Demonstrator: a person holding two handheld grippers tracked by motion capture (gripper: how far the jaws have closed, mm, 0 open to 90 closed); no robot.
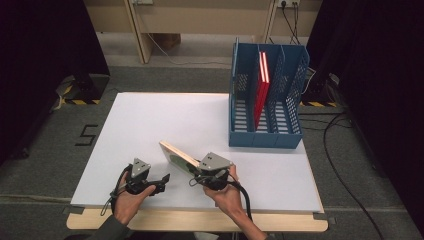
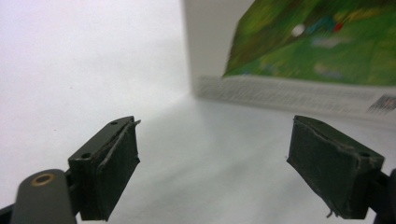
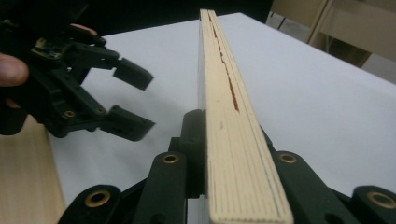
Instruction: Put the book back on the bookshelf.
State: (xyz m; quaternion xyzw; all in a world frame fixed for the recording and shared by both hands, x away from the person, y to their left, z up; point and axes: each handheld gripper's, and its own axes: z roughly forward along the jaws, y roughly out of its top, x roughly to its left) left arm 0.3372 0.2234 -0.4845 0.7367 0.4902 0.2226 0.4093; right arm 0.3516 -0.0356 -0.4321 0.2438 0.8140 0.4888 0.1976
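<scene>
A thin book [image 1: 178,154] with a green picture cover [image 2: 317,46] stands on its long edge on the white table top [image 1: 150,120], near the front. My right gripper [image 1: 196,169] is shut on its near end; in the right gripper view the pale page edge [image 3: 229,116] runs straight out between the jaws of that gripper [image 3: 229,133]. My left gripper [image 1: 162,183] is open a little to the left of the book, not touching it. Its wide-apart jaws point at the cover, and nothing lies between the fingertips of this gripper [image 2: 212,135]. The right gripper view also catches the left gripper [image 3: 140,99], open.
A blue file rack [image 1: 265,139] with upright dividers stands at the back right of the table, with a red book [image 1: 261,90] upright in a middle slot. The wooden table edge [image 1: 200,221] runs along the front. Cables [image 1: 345,165] lie on the floor to the right.
</scene>
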